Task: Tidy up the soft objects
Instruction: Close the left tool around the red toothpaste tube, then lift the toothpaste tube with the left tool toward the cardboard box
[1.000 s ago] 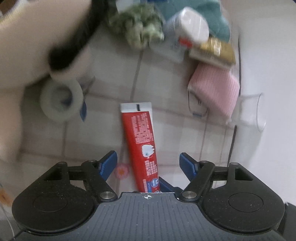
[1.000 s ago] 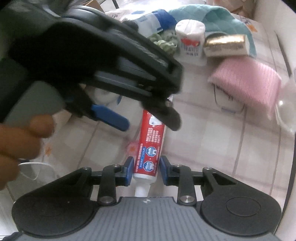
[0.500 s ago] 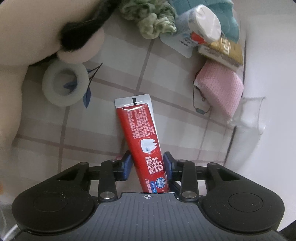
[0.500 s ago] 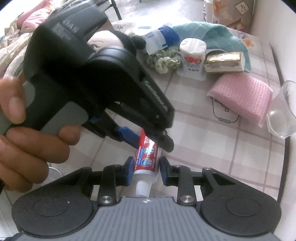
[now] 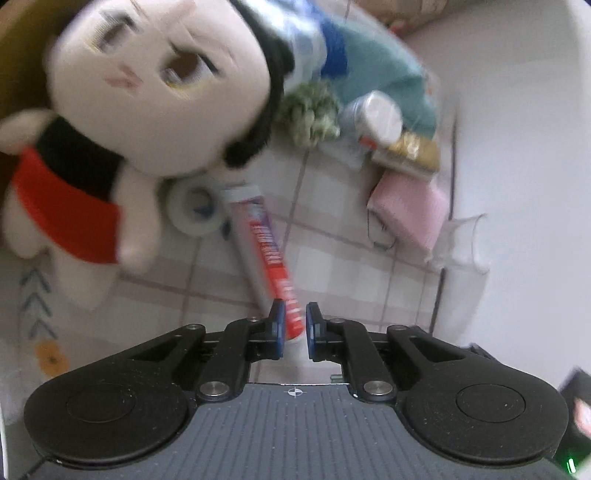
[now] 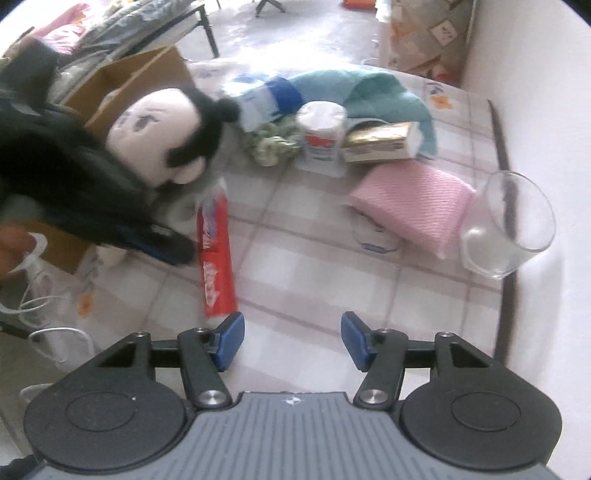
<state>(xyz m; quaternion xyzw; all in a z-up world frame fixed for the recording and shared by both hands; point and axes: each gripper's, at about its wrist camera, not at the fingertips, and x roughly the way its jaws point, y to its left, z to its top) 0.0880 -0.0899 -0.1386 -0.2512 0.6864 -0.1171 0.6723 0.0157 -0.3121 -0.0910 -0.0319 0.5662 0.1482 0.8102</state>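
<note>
Soft daylight floods both fisheye views (strongest across the far floor (image 6: 314,33)), edges bow heavily, and motion blur smears the plush doll (image 5: 147,92) and toothpaste tube (image 5: 266,251).

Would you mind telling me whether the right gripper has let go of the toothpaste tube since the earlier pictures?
Yes. The right gripper now stands open, shifted right of the toothpaste tube, toward the glass; the left gripper holds it.

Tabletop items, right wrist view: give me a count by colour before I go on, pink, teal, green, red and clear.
Pink: 1, the pink pad
Teal: 1, the teal cloth
Green: 1, the green scrunchie
Red: 1, the toothpaste tube, held in the left gripper
Clear: 1, the glass cup
Total: 5
</note>
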